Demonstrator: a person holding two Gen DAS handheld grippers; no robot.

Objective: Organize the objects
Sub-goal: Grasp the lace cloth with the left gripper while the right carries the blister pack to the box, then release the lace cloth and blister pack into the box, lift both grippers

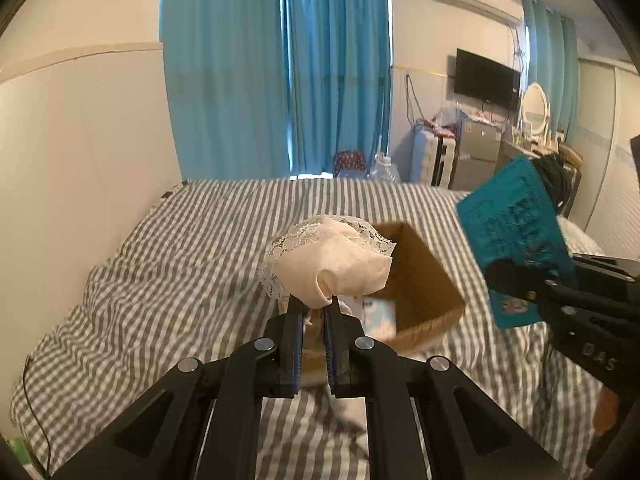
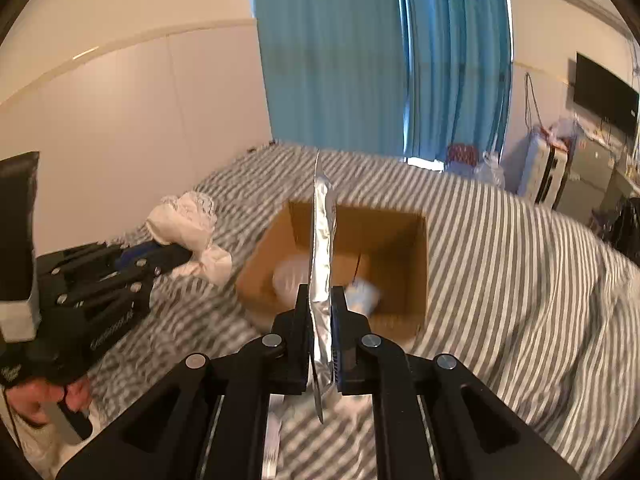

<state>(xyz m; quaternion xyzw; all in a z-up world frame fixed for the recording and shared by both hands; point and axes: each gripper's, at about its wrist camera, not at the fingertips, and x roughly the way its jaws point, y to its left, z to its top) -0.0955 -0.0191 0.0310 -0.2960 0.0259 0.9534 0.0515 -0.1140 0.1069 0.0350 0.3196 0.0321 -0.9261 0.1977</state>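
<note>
My left gripper (image 1: 314, 304) is shut on a cream cloth with lace trim (image 1: 336, 264) and holds it above the near left corner of an open cardboard box (image 1: 432, 276) on the striped bed. It also shows in the right wrist view (image 2: 188, 258) with the cloth (image 2: 188, 220), left of the box (image 2: 400, 236). My right gripper (image 2: 320, 296) is shut on a flat packet (image 2: 322, 240), silver and seen edge-on, held over the box's near edge. In the left wrist view the packet's teal face (image 1: 512, 240) shows at right in the right gripper (image 1: 516, 284).
The box holds a white bag (image 2: 292, 276) and a blue-white item (image 2: 362, 298). The grey-striped bedcover (image 1: 180, 280) spreads around it. A wall runs along the left. Blue curtains (image 1: 276, 68), a suitcase (image 1: 436, 156) and a cabinet (image 1: 480, 152) stand beyond the bed.
</note>
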